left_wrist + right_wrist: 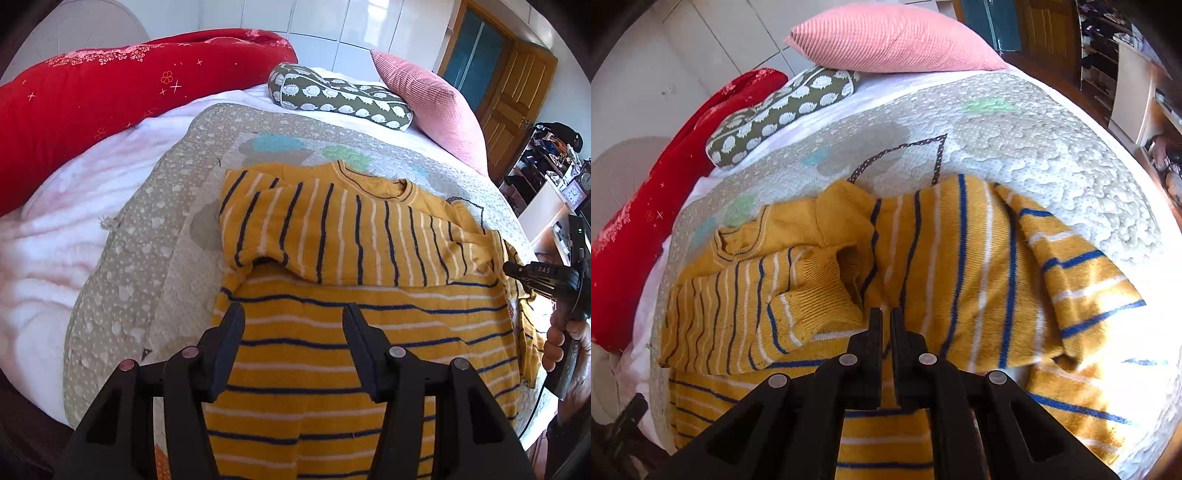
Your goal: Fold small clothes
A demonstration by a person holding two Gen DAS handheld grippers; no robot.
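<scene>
One yellow striped sweater (pixel 332 295) on a quilted mat (pixel 155 229), two grippers over it.

Left gripper (pixel 293 314) fingers spread above the near hem; right gripper (pixel 885 317) fingers nearly together, whether pinching cloth unclear. Three cushions far: red (pixel 110 96), green (pixel 332 96), pink (pixel 432 103).

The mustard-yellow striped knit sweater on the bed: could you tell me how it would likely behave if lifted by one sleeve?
The mustard-yellow striped knit sweater already lies in soft folds, so it would probably droop and unfold. Its fuzzy ribbed knit looks grippy, not slippery. It seems light, and might drag along the quilted patterned bedspread.
</scene>
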